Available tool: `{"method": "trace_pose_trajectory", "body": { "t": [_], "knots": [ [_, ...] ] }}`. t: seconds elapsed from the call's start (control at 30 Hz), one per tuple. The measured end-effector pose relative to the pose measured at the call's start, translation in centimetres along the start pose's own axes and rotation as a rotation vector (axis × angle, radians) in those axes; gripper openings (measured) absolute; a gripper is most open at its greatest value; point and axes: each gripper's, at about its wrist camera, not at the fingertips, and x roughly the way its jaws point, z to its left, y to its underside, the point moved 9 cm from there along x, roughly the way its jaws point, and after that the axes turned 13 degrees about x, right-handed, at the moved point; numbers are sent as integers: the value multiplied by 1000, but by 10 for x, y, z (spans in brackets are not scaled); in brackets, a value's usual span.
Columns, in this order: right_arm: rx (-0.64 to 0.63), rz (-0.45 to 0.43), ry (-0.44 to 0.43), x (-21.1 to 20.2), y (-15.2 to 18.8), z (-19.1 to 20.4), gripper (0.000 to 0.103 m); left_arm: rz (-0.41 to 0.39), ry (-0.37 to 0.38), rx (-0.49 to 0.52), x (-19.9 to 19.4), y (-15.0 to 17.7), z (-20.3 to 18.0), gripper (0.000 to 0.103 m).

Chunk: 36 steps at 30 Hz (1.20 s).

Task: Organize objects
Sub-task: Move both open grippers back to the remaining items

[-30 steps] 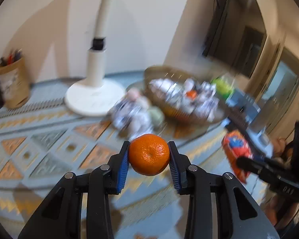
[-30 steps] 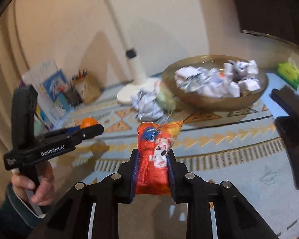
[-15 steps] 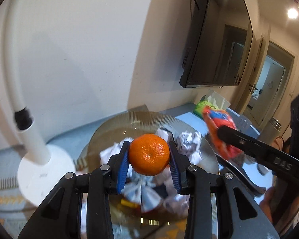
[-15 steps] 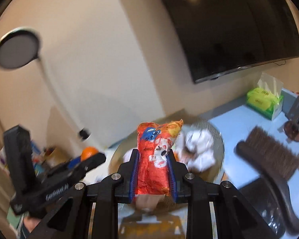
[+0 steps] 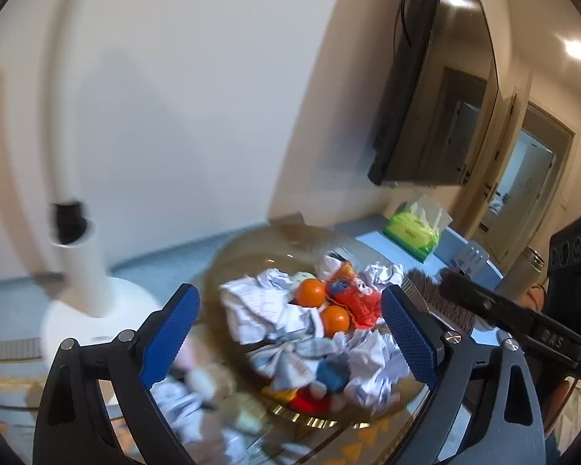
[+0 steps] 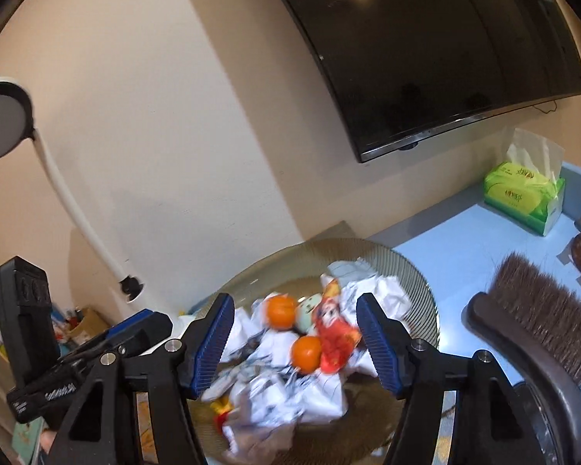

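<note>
left gripper point(image 5: 290, 333) spread, empty | right gripper point(image 6: 292, 343) spread, empty | tangerines point(image 5: 334, 320) frame centre in bowl point(image 6: 414, 271): firm, round, roll-prone, pinch across middle | snack packet point(image 5: 354, 299) beside them: light, crinkly, slippery, pinch the flat body

Both wrist views close above, slightly blurred, shared bowl point(image 5: 251, 244)

Left gripper point(image 5: 290, 329) has its jaws spread wide with nothing between them, hovering over the bowl point(image 5: 251, 248). Two oranges point(image 5: 310, 293) sit on the crumpled paper point(image 5: 259, 310) in there, right beside a red snack packet point(image 5: 354, 298) (a bit blurry). The right gripper point(image 5: 484, 306) pokes in from the right edge.
</note>
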Motion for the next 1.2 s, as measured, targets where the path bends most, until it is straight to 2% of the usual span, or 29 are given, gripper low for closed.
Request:
{"method": "trace_pose_trajectory", "body": {
  "t": [0.1,0.17,0.23,0.3,0.4,0.5,0.6,0.7,0.77,0.83,1.2],
  "knots": [
    [-36,36,-81,-21,18,22,64,-42,-48,-13,-45,0,17,95],
    [-69,68,-127,-35,35,39,66,-52,-81,-45,-77,5,30,101],
    [-109,119,-173,-46,61,57,67,-57,-138,-64,-109,16,43,102],
    [-145,208,-220,-53,98,74,67,-47,-184,-74,-139,32,56,102],
    [-176,273,-183,-50,147,78,67,-16,-232,-106,-159,65,72,102],
    [-148,338,-129,-32,188,69,67,58,-262,-154,-155,116,86,102],
    [-143,347,-73,-17,205,58,67,145,-297,-166,-138,165,93,102],
    [-151,329,-4,-10,209,49,67,169,-332,-174,-127,194,99,102],
    [-162,293,38,-10,205,45,68,211,-349,-174,-123,203,100,102],
    [-163,301,60,-8,206,42,72,200,-339,-161,-124,201,97,102],
    [-192,315,92,-1,211,41,73,245,-338,-121,-117,206,88,102]
  ]
}}
